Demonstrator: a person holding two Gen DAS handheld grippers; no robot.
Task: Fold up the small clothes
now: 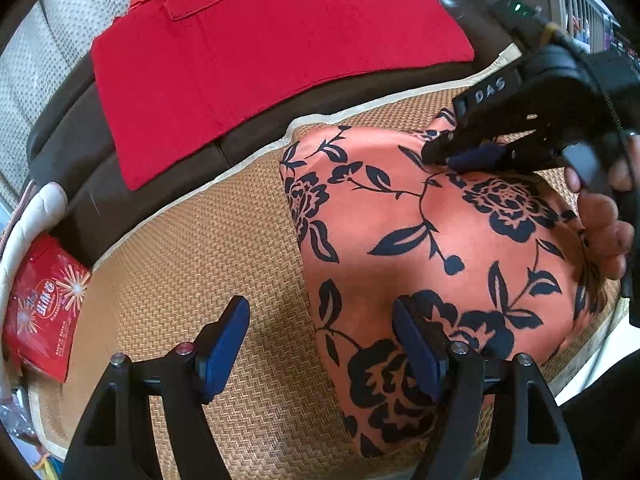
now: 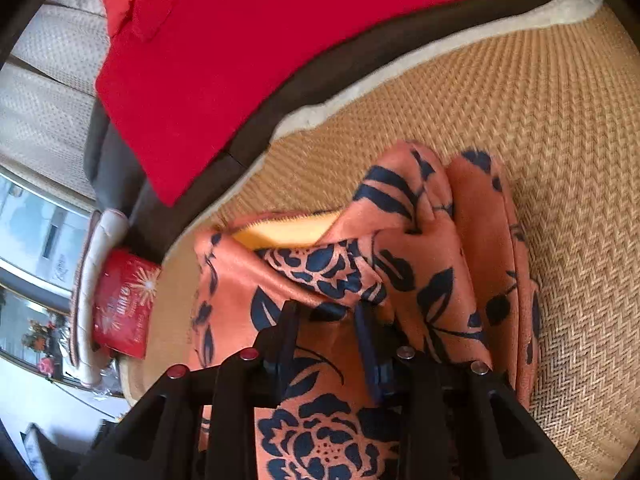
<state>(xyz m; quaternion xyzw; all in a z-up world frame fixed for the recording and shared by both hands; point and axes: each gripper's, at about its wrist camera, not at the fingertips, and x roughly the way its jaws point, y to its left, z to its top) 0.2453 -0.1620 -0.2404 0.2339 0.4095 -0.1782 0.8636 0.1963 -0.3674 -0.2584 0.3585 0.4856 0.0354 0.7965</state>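
Note:
An orange garment with dark blue flowers (image 1: 420, 240) lies on a woven straw mat (image 1: 192, 248). My left gripper (image 1: 320, 344) stands open at the garment's near left edge. Its right finger (image 1: 416, 348) is over the cloth and its left finger (image 1: 224, 348) is over the bare mat, with nothing pinched. My right gripper (image 1: 440, 154) sits at the garment's far right corner, held by a person's hand (image 1: 600, 216). In the right wrist view, the right gripper (image 2: 326, 316) is shut on a bunched fold of the garment (image 2: 420, 264). The lifted cloth shows a yellow underside (image 2: 280, 234).
A flat red cloth (image 1: 260, 48) rests on a dark brown cushion (image 1: 100, 184) beyond the mat. A red printed packet (image 1: 40, 304) lies at the mat's left edge beside a beige padded rim (image 1: 44, 204). Bare mat (image 2: 560, 160) stretches right of the garment.

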